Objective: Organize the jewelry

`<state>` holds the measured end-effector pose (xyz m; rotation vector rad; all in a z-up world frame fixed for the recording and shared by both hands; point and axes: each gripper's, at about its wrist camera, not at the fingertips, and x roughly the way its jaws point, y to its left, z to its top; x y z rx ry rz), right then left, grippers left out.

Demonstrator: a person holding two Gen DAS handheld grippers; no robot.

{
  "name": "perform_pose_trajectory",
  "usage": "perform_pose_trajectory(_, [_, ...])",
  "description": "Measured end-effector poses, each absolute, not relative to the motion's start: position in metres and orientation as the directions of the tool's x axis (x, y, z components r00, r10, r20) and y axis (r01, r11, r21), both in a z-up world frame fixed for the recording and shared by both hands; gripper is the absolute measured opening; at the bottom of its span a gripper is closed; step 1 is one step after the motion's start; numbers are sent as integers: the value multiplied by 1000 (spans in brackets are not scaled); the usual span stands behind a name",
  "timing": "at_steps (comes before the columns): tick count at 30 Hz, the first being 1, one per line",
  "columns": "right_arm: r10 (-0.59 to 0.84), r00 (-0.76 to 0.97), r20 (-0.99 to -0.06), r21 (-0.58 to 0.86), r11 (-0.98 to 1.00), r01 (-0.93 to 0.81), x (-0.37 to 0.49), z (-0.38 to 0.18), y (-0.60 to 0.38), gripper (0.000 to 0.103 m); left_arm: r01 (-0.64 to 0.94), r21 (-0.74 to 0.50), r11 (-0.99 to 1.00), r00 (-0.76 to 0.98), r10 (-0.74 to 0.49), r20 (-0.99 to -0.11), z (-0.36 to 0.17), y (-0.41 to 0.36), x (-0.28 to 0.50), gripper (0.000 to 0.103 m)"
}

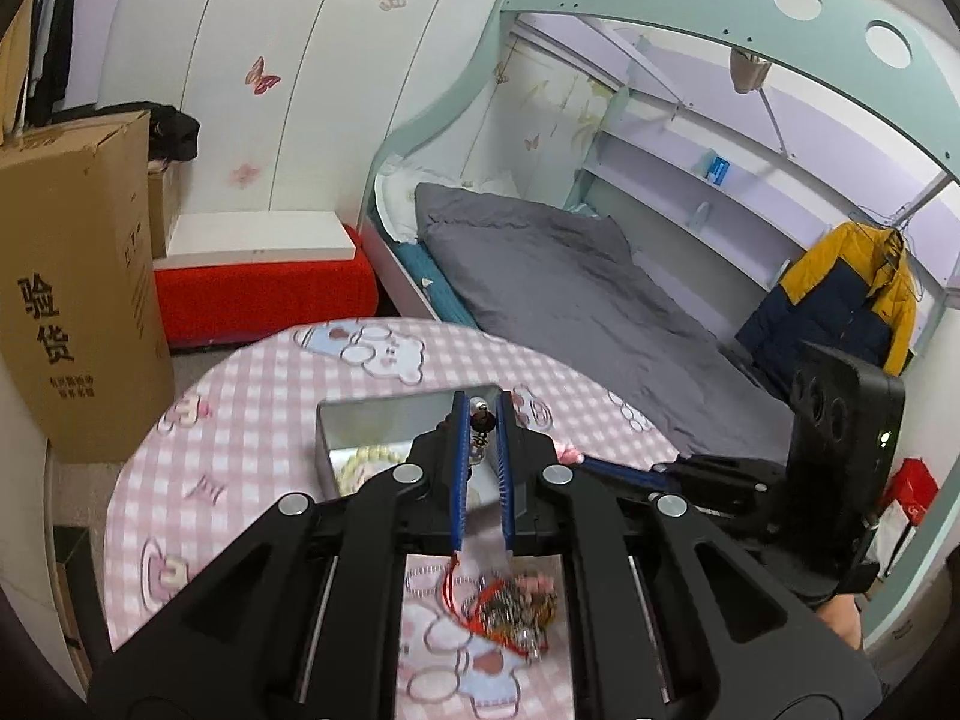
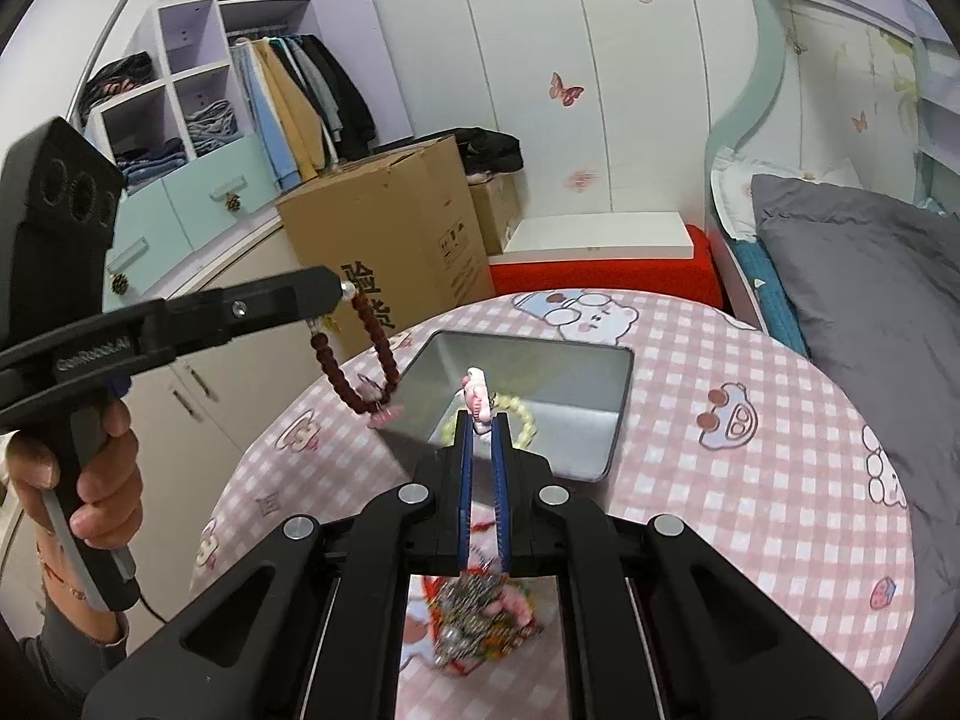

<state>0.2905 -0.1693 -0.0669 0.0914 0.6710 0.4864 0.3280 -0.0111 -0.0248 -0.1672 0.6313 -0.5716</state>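
My left gripper (image 1: 480,414) is shut on a dark brown bead bracelet (image 2: 354,372), which hangs from its tip (image 2: 336,288) above the left edge of the silver metal tin (image 2: 606,414). My right gripper (image 2: 480,420) is shut on a pink charm piece (image 2: 476,399), held over the tin's near side. A pale yellow bead bracelet (image 2: 521,420) lies inside the tin (image 1: 336,420). A tangled pile of jewelry (image 2: 480,612) with red cord lies on the pink checked tablecloth under both grippers and shows in the left wrist view (image 1: 510,600).
The round table (image 2: 750,480) has a pink checked cloth with bear prints. A cardboard box (image 2: 390,228) and a red bench (image 2: 600,276) stand behind it. A bed with grey bedding (image 1: 570,288) is to the right.
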Motion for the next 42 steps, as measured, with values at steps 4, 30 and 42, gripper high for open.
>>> perform_pose_trajectory(4, [454,661,-597,238,888,-395,310,-74,-167,5,444,-297,846,650,-532,-542,-31,-22,349,9])
perform_pose_trajectory(30, [443,534,-720,240,881,-408,355,-109,-132,8,365,-276,889,520,-441,-732,-97,-35,396,61])
perform_pose_trajectory(42, [426,612,-667,213,895,-391,309,-80,-159,9,378,-255,890,584,-443,-680,-74,-17,352,62])
